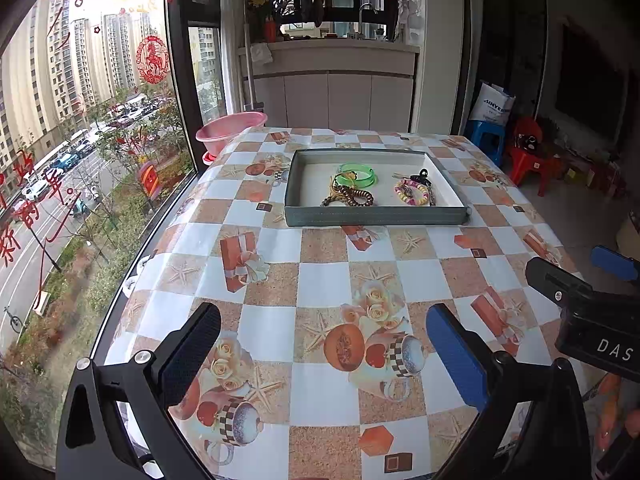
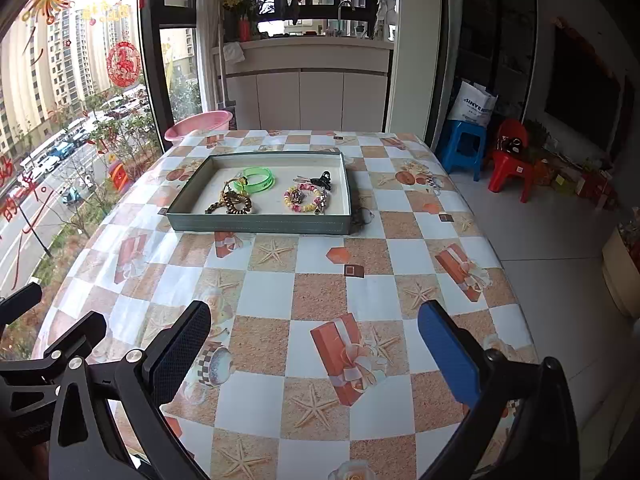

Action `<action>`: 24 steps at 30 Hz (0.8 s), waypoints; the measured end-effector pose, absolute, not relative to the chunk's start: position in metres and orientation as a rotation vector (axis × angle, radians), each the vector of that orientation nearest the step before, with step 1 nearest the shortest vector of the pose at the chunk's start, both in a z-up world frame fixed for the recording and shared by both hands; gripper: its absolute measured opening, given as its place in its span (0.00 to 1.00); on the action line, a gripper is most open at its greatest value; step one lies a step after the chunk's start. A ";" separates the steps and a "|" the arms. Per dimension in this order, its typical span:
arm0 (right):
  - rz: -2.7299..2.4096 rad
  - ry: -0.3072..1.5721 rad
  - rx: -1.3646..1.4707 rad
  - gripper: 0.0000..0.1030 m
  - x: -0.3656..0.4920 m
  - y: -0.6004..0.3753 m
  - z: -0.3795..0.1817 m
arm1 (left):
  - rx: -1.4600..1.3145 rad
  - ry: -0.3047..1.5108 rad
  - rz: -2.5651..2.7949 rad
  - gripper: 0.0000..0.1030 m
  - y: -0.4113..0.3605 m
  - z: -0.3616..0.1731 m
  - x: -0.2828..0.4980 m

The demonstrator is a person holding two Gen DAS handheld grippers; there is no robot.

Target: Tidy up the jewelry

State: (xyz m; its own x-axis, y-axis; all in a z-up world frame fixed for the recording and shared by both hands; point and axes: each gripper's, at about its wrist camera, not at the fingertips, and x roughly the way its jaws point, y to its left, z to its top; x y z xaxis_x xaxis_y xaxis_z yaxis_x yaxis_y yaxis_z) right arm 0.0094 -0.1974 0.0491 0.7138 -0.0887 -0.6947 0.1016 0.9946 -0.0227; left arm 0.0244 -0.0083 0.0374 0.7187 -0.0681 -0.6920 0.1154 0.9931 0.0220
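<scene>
A grey shallow tray (image 1: 372, 216) (image 2: 260, 225) stands on the far half of the table. In it lie a green bangle (image 1: 357, 174) (image 2: 259, 179), a brown bead bracelet (image 1: 352, 197) (image 2: 236, 203), a pastel bead bracelet (image 1: 413, 194) (image 2: 306, 199) and a black hair clip (image 1: 421, 176) (image 2: 322, 180). My left gripper (image 1: 324, 356) is open and empty over the near table. My right gripper (image 2: 316, 356) is open and empty, also well short of the tray; it shows at the right edge of the left wrist view (image 1: 580, 276).
The table wears a checked patterned cloth (image 1: 328, 280) (image 2: 320, 280). A pink basin (image 1: 230, 128) (image 2: 198, 122) sits beyond the far left corner by the window. Blue stool (image 2: 464, 148) and red chair (image 2: 512, 160) stand on the floor to the right.
</scene>
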 end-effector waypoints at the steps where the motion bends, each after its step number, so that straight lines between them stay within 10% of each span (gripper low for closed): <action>1: -0.104 0.770 0.021 1.00 0.009 -0.197 0.049 | 0.066 0.763 -0.101 1.00 -0.008 0.037 0.024; 24: -0.102 0.768 0.013 1.00 0.014 -0.196 0.050 | 0.067 0.758 -0.101 1.00 -0.011 0.040 0.028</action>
State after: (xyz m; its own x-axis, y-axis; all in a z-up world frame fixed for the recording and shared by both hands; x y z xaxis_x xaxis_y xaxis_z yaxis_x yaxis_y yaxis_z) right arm 0.0142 -0.1955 0.0496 0.7146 -0.0869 -0.6941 0.0965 0.9950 -0.0252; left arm 0.0282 -0.0105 0.0395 0.7215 -0.0677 -0.6891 0.1158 0.9930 0.0237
